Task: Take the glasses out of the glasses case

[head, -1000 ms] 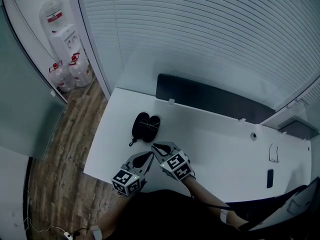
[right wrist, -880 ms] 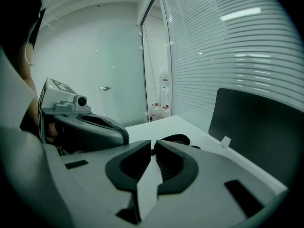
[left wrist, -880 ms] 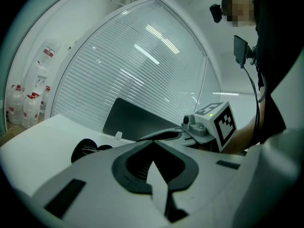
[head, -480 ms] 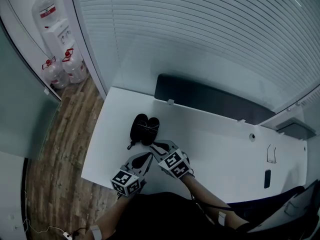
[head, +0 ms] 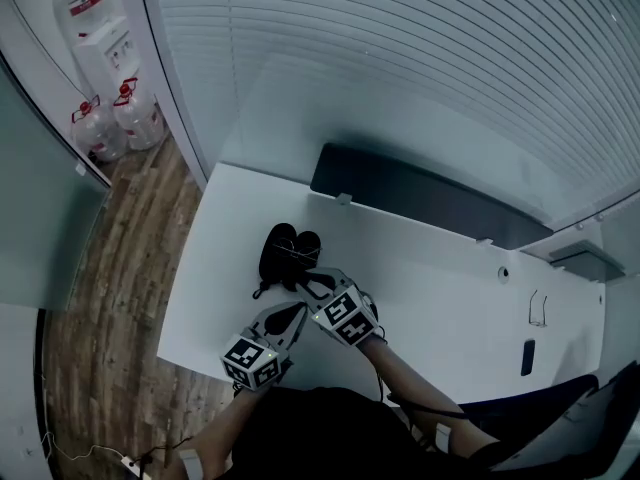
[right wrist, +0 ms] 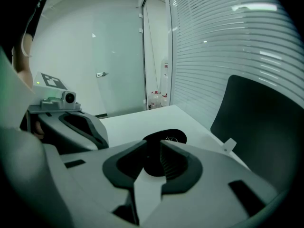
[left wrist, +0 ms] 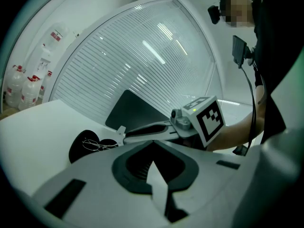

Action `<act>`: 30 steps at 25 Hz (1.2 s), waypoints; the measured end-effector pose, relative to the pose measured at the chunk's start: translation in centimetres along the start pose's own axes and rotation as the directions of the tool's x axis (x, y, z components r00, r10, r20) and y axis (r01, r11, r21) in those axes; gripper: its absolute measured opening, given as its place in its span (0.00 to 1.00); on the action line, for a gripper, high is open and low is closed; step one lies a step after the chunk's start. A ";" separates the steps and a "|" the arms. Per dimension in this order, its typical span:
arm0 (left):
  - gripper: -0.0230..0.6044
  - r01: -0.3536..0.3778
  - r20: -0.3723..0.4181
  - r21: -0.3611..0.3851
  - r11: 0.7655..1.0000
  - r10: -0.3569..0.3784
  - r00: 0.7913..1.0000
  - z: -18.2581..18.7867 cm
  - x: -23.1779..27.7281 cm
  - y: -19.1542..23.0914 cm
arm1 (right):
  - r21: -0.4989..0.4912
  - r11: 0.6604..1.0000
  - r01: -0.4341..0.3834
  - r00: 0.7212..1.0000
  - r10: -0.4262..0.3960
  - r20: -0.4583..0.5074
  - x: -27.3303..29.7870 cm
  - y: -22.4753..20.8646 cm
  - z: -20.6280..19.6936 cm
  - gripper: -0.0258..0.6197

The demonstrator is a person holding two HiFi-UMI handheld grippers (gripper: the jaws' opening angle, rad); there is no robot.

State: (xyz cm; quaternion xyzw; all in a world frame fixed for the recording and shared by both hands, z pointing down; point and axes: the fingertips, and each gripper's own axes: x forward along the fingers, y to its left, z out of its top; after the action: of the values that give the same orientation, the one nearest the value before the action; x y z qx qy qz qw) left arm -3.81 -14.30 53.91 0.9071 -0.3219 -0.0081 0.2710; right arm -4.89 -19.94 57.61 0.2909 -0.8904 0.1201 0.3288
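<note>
The black glasses case (head: pixel 287 252) lies open on the white table (head: pixel 440 288), with thin wire glasses (left wrist: pixel 92 144) inside it. In the head view my right gripper (head: pixel 318 281) has its tips at the case's near edge. In the right gripper view its jaws stand a little apart, and the case (right wrist: pixel 167 136) with the glasses (right wrist: pixel 174 139) shows through the gap. My left gripper (head: pixel 287 318) hangs just behind and left of the right one, over the table, jaws together and empty. The left gripper view shows the right gripper (left wrist: pixel 125 137) pointing at the case (left wrist: pixel 80 150).
A dark partition panel (head: pixel 420 193) stands along the table's far edge, with window blinds behind it. At the table's right end lie a wire frame (head: pixel 537 308) and a small black object (head: pixel 527 356). A water dispenser (head: pixel 100 48) and bottles stand on the wood floor at left.
My right gripper has moved forward until its tips reach the case's near edge. The left gripper has hardly moved. The head camera has shifted slightly.
</note>
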 end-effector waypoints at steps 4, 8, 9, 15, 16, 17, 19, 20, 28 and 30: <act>0.05 0.005 -0.003 -0.022 1.000 -0.005 1.000 -0.4 0.6 0.5 | -0.016 1.000 0.000 1.000 -0.001 -0.026 0.8 -0.7 0.1 0.16; 0.05 0.004 0.003 -0.041 0.999 -0.004 1.000 -0.5 1.3 1.1 | -0.048 0.999 0.002 0.999 -0.005 -0.052 1.4 -1.4 -0.2 0.16; 0.05 0.005 0.003 -0.044 0.999 -0.005 1.000 -0.5 1.4 1.2 | -0.055 0.999 0.003 0.998 -0.006 -0.058 1.6 -1.6 -0.2 0.16; 0.05 -0.005 0.012 -0.067 0.998 0.006 1.000 -0.5 2.3 2.4 | -0.094 0.996 -0.007 0.993 -0.004 -0.116 2.7 -2.5 -0.5 0.16; 0.05 -0.008 0.013 -0.071 0.997 0.009 1.000 -0.6 2.4 2.6 | -0.101 0.995 -0.015 0.992 0.001 -0.130 2.9 -2.6 -0.5 0.17; 0.05 -0.011 0.012 -0.076 0.997 0.012 1.000 -0.6 2.4 2.8 | -0.108 0.994 -0.023 0.990 0.008 -0.142 3.1 -2.6 -0.6 0.18; 0.05 -0.018 0.012 -0.086 0.996 0.019 1.000 -0.8 2.5 3.2 | -0.116 0.992 -0.039 0.986 0.019 -0.166 3.6 -2.7 -0.8 0.19; 0.05 -0.021 0.012 -0.091 0.996 0.023 1.000 -0.9 2.6 3.4 | -0.118 0.992 -0.044 0.984 0.023 -0.176 3.8 -2.8 -0.9 0.19; 0.05 -0.037 0.005 -0.114 0.993 0.037 0.999 -1.2 3.6 4.9 | -0.137 0.987 -0.087 0.965 0.049 -0.258 5.4 -3.6 -1.6 0.19; 0.05 -0.036 0.001 -0.122 0.992 0.037 0.999 -1.3 4.0 5.2 | -0.136 0.986 -0.096 0.958 0.054 -0.281 5.7 -4.0 -1.9 0.19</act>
State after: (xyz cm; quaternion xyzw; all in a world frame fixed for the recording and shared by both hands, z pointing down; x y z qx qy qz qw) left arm -3.44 -19.35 58.26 0.8829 -0.3377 -0.0240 0.3254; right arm -5.03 -24.83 62.86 0.2119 -0.8526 0.1056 0.4658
